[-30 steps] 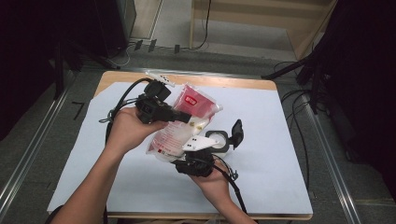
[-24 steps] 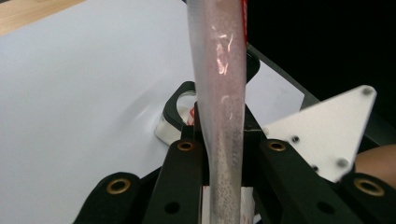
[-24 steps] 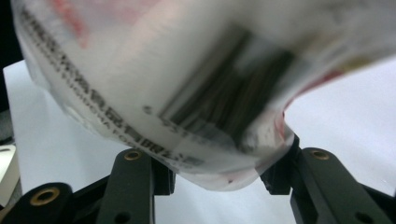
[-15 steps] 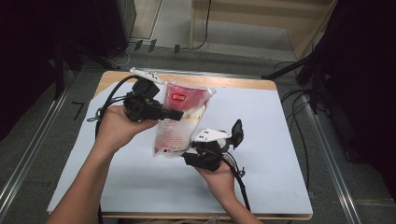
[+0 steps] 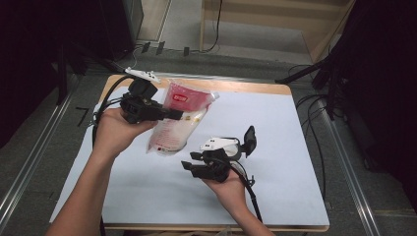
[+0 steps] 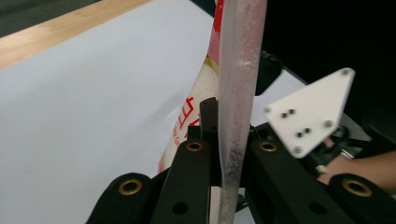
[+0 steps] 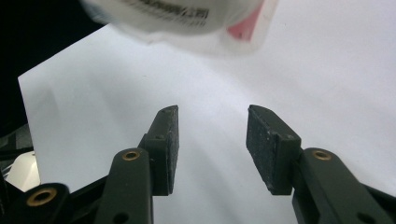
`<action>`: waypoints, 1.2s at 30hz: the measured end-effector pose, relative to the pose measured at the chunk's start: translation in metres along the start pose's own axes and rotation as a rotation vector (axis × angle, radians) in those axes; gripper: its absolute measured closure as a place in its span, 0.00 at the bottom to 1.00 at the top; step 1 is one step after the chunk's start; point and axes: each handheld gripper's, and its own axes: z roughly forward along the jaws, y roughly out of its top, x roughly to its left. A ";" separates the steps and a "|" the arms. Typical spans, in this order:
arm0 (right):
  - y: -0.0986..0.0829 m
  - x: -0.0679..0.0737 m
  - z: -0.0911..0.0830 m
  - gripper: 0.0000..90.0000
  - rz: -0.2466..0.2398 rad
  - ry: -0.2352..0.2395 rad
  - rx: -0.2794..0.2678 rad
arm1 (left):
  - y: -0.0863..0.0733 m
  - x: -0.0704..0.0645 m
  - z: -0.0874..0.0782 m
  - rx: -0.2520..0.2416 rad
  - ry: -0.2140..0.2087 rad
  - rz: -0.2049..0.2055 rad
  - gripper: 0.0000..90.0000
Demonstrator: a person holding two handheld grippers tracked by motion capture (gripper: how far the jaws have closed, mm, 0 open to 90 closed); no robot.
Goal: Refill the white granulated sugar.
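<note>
Left gripper (image 5: 178, 115) clamping rice-filled pouch (image 5: 177, 125), lifted, right gripper (image 5: 189, 165) released

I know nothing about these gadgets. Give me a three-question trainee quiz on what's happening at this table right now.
1. True or false: the left gripper is clamped on the edge of the bag.
2. The right gripper is: A) open with nothing between its jaws, B) shut on the bag, C) holding a cup.
3. Fill in: the table is covered by a ____ sheet.

Key
1. True; the left gripper view shows the bag's sealed edge pinched between the jaws.
2. A.
3. White.
</note>
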 end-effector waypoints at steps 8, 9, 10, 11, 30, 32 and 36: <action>0.001 -0.001 -0.002 0.59 -0.003 0.015 -0.017 | -0.007 0.025 0.003 -0.009 0.070 -0.049 1.00; 0.001 -0.002 -0.002 0.58 0.003 0.020 -0.013 | -0.008 0.029 0.005 -0.006 0.085 -0.050 1.00; 0.001 -0.003 -0.002 0.58 0.006 0.030 -0.013 | -0.009 0.032 0.007 -0.001 0.091 -0.053 1.00; 0.001 -0.004 -0.001 0.57 0.020 0.041 -0.002 | -0.010 0.035 0.009 0.000 0.100 -0.060 0.99; -0.006 -0.007 -0.010 0.54 0.022 0.013 -0.004 | -0.029 0.084 0.070 -0.022 0.134 -0.046 0.99; -0.006 -0.007 -0.010 0.54 0.020 0.012 -0.007 | -0.032 0.087 0.072 -0.029 0.118 -0.056 0.99; -0.005 -0.008 -0.010 0.54 0.008 0.011 -0.012 | -0.035 0.088 0.071 -0.030 0.094 -0.050 0.98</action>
